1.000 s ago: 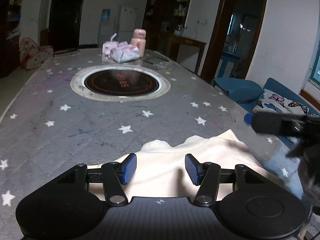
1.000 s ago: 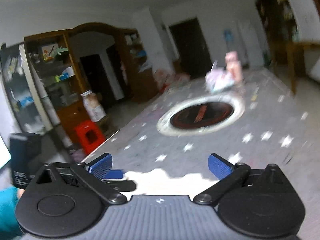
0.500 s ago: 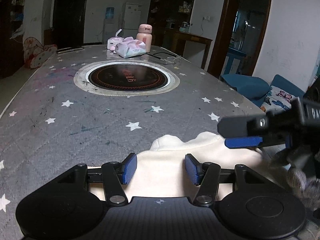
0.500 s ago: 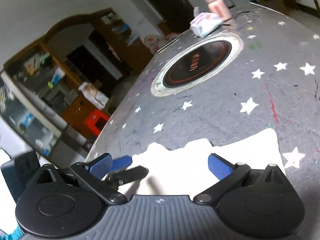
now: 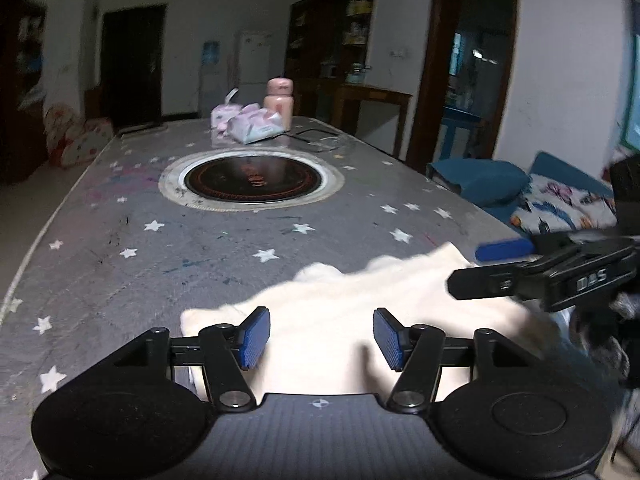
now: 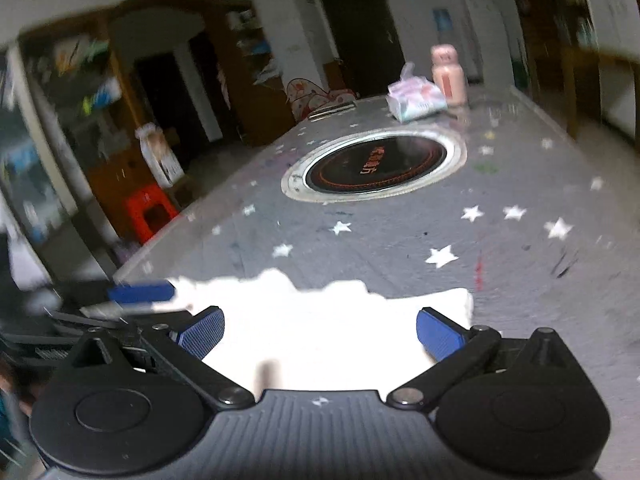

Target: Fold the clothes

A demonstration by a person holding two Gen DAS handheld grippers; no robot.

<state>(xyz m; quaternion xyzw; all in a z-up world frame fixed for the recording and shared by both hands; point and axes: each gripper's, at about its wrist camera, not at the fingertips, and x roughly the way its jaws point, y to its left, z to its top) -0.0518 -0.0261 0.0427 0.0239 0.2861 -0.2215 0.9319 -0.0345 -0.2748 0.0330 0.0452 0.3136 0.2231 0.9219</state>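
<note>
A cream garment (image 5: 352,300) lies flat near the front edge of the grey star-patterned table (image 5: 160,272). My left gripper (image 5: 320,336) hovers over its near left part. Its jaws are opening, and nothing is pinched between the blue pads. In the left wrist view my right gripper (image 5: 480,266) reaches in from the right over the garment's right edge. In its own view the right gripper (image 6: 320,332) stands wide open above the garment (image 6: 320,320), holding nothing. The left gripper's blue pad (image 6: 140,293) shows at the cloth's left edge there.
A round black hob (image 5: 252,178) is set into the table's middle. Tissue packs (image 5: 256,126) and a pink bottle (image 5: 280,100) stand at the far end. A blue sofa with cushions (image 5: 480,184) runs along the right side. A red stool (image 6: 150,214) stands on the left.
The right gripper has come in from the right over the garment's right edge. The left gripper has shifted over the cloth and its pads stand slightly wider apart.
</note>
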